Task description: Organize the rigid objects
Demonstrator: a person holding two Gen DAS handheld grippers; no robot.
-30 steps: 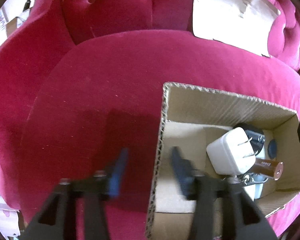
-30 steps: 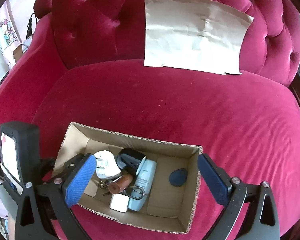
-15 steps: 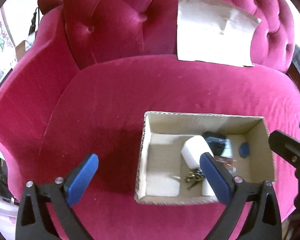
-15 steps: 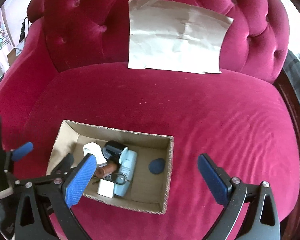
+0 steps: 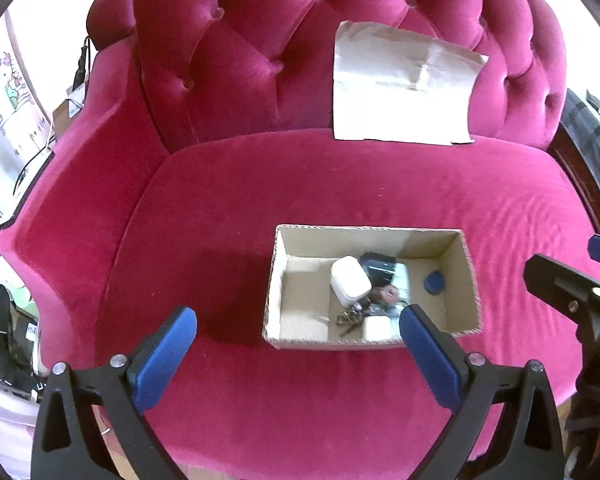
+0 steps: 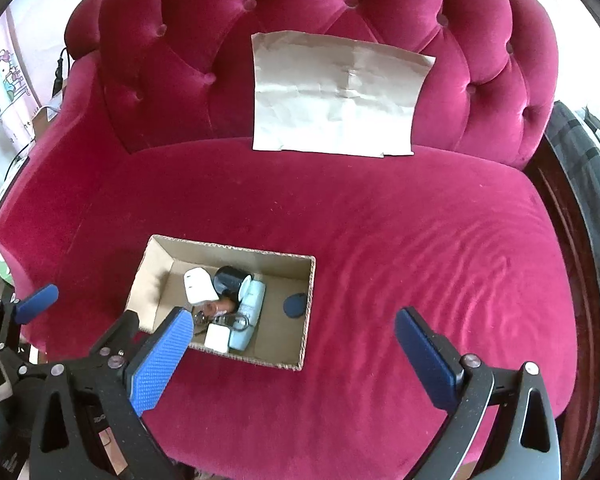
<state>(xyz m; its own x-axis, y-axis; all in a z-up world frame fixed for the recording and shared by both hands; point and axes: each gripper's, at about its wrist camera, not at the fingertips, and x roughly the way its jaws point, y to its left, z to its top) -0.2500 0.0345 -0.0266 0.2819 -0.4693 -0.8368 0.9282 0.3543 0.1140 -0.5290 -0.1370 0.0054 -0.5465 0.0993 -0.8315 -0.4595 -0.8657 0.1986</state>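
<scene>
An open cardboard box [image 5: 364,242] [image 6: 236,256] sits on the red velvet sofa seat [image 5: 340,184]. It holds a white charger plug [image 5: 350,282] [image 6: 198,284], a black object [image 5: 378,266], a pale blue bottle [image 6: 252,308], a brown cylinder [image 5: 388,294], keys [image 5: 350,318], a small white cube [image 6: 217,338] and a blue disc [image 5: 434,282] [image 6: 294,304]. My left gripper [image 5: 296,320] hangs above the box's near side, open and empty. My right gripper [image 6: 292,318] hovers above the box's right end, also open and empty.
A creased sheet of brown paper [image 5: 400,96] [image 6: 336,96] leans on the tufted backrest. The sofa's padded arm [image 5: 72,208] rises on the left. A dark wooden frame [image 6: 572,240] edges the right. Cables and a cartoon poster [image 5: 4,84] lie beyond the left arm.
Both grippers have risen and drawn back, so the box looks smaller and farther. The left jaws, which straddled the box's left wall, have spread wide.
</scene>
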